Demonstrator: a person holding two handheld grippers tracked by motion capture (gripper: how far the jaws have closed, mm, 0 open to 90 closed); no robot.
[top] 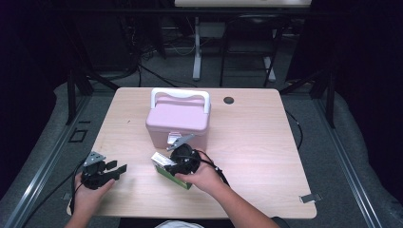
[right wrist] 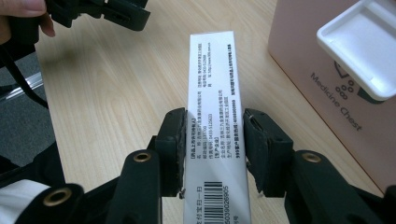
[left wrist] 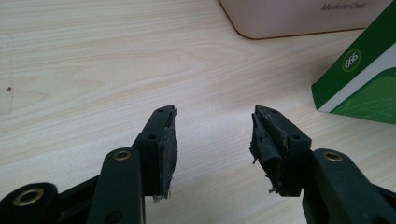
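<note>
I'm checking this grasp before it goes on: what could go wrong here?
The right gripper straddles the narrow top edge of the green box; its fingers look barely seated, so the box could twist or slip. The pink chest stands close beside it, so a swing might knock its latch.

A light wood-grain counter (top: 256, 156) with a round cable hole (top: 228, 100) carries a pink medicine chest (top: 177, 121) and, just before it, a green-and-white carton (top: 167, 167).
</note>
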